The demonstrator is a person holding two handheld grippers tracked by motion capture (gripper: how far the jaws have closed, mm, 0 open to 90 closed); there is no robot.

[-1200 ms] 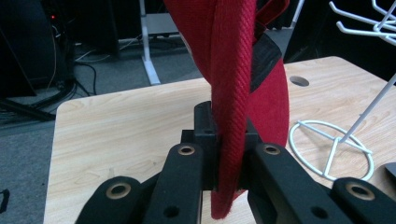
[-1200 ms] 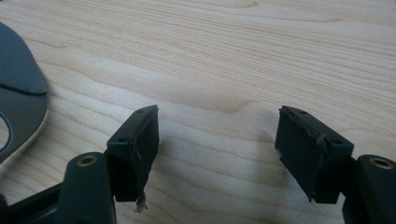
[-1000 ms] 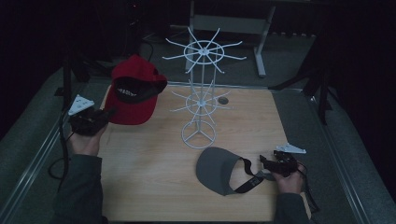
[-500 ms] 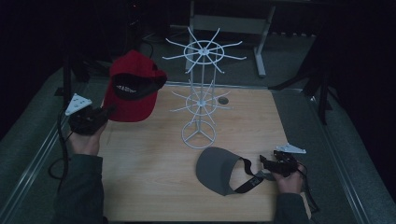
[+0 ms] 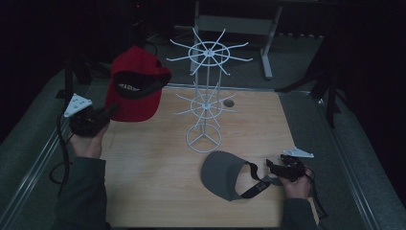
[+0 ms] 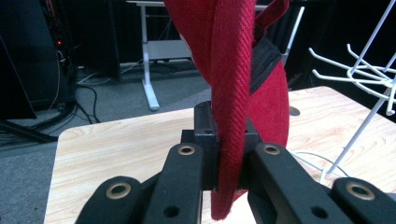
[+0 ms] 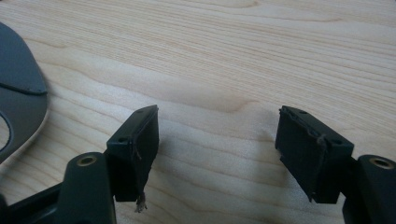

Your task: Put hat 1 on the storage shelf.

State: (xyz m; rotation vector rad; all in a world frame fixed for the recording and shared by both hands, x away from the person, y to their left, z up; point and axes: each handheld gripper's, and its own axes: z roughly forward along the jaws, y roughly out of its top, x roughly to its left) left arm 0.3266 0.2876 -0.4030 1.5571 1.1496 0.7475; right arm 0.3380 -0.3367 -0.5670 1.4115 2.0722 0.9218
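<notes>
A red cap (image 5: 135, 88) with a black band hangs in the air over the table's left rear, held up by its brim. My left gripper (image 5: 106, 114) is shut on that brim, and in the left gripper view the red brim (image 6: 227, 140) runs upright between the closed jaws. A white wire rack (image 5: 207, 91) with spoke hooks stands at the table's middle. In front of it a grey visor (image 5: 225, 173) with a black strap lies flat. My right gripper (image 5: 272, 165) rests low beside the strap, open, with bare wood between its pads (image 7: 140, 149).
The wooden table (image 5: 153, 191) has metal rails along both sides and a small round hole (image 5: 229, 103) behind the rack. A metal frame leg (image 5: 266, 48) stands on the floor beyond the far edge. Cables trail from both grippers.
My left gripper has lifted the red cap higher and slightly toward the rack. The right gripper and the grey visor have stayed put.
</notes>
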